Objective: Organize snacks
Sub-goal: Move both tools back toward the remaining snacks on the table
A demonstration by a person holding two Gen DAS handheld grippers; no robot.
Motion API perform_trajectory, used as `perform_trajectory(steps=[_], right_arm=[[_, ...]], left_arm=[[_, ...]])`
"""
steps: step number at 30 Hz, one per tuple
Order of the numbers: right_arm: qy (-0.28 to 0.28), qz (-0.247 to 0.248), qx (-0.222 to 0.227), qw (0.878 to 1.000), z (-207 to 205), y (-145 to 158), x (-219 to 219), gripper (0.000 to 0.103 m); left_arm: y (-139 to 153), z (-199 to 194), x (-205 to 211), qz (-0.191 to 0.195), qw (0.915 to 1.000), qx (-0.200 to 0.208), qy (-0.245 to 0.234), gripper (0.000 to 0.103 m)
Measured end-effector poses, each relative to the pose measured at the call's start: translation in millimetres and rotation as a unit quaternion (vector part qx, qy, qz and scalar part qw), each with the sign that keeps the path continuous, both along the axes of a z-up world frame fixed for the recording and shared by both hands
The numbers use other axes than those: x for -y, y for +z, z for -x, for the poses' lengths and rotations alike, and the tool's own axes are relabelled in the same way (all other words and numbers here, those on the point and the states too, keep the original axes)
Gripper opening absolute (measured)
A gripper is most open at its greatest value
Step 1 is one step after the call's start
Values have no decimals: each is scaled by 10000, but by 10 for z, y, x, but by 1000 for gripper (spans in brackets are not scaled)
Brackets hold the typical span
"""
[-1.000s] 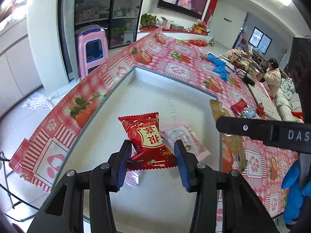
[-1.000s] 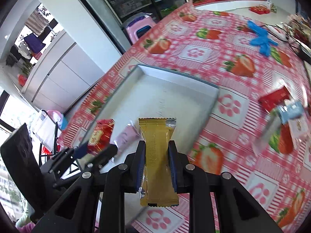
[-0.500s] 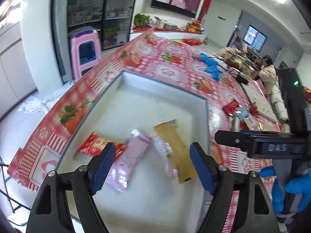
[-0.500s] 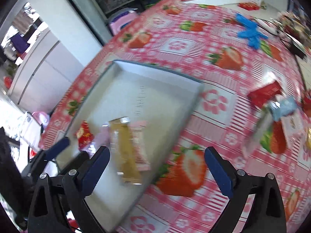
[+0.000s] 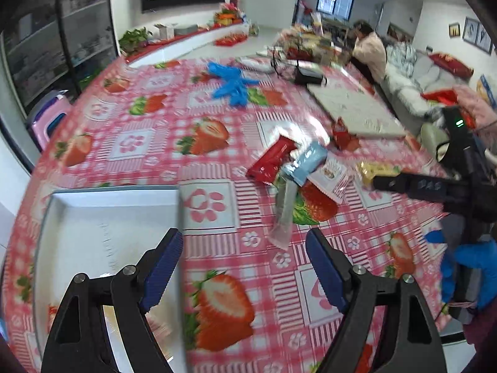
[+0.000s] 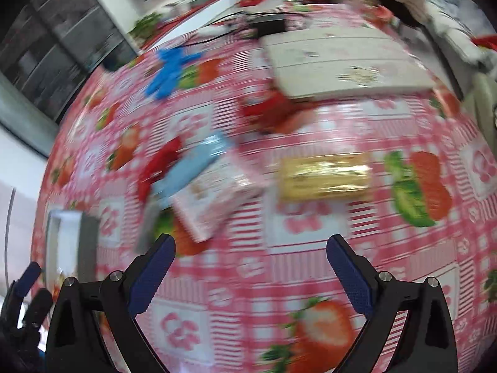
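Observation:
Loose snacks lie on the strawberry tablecloth: a red packet (image 5: 273, 159), a light blue packet (image 5: 307, 161), a white-pink packet (image 5: 330, 175), a silver stick packet (image 5: 284, 217) and a gold packet (image 5: 376, 170). The white tray (image 5: 102, 214) sits at lower left. My left gripper (image 5: 243, 264) is open and empty, over the tray's right edge. My right gripper (image 6: 250, 267) is open and empty above the cloth, short of the gold packet (image 6: 324, 178) and the white-pink packet (image 6: 214, 197). The right wrist view is blurred.
Blue gloves (image 5: 233, 84) lie farther back on the table. A white flat board (image 5: 351, 108) lies at the back right with a small red packet (image 5: 341, 132) at its near edge. A person sits beyond the table by a sofa.
Both grippers let go of their snacks in the tray and opened wide. Both have swung right, away from the tray toward the loose snack pile.

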State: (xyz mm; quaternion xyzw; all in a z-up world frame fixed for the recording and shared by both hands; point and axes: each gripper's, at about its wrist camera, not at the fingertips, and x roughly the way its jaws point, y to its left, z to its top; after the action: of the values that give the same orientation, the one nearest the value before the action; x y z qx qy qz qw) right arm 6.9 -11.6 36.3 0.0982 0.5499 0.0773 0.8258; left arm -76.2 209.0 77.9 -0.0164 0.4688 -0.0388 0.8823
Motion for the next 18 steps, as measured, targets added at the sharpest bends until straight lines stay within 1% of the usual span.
perform_trajectory(steps=[2, 3, 6, 10, 13, 14, 15, 16, 17, 18], right_arm=[[-335, 114, 48, 9994, -41, -47, 222, 99], [-518, 93, 77, 9986, -74, -78, 335, 99], [-938, 114, 255, 9952, -153, -108, 528, 99], [-1288, 98, 422, 9907, -318, -145, 615, 99], [-1392, 179, 462, 9890, -467, -206, 613, 99], [-1387, 273, 460, 9889, -528, -228, 594, 99], [-1358, 361, 435, 9891, -565, -250, 595, 99], [-1322, 450, 387, 9894, -614, -294, 570, 99], [-1212, 736, 415, 9890, -642, -311, 522, 99], [-1074, 914, 428, 9891, -650, -339, 486, 99]], left_arm=[[-131, -133, 115, -94, 9999, -107, -25, 84], [-196, -218, 184, -140, 9998, -132, -10, 84], [-319, -355, 287, -136, 9998, -169, -8, 84], [-498, -531, 436, -339, 9991, -258, -37, 84], [-607, -612, 491, -520, 9981, -317, 27, 83], [-643, -630, 496, -551, 9978, -365, 52, 73], [-658, -637, 497, -477, 9981, -375, 47, 70], [-649, -634, 491, -381, 9986, -348, 59, 56], [-638, -629, 507, -356, 9988, -328, 28, 40], [-632, -622, 537, -403, 9987, -315, -27, 31]])
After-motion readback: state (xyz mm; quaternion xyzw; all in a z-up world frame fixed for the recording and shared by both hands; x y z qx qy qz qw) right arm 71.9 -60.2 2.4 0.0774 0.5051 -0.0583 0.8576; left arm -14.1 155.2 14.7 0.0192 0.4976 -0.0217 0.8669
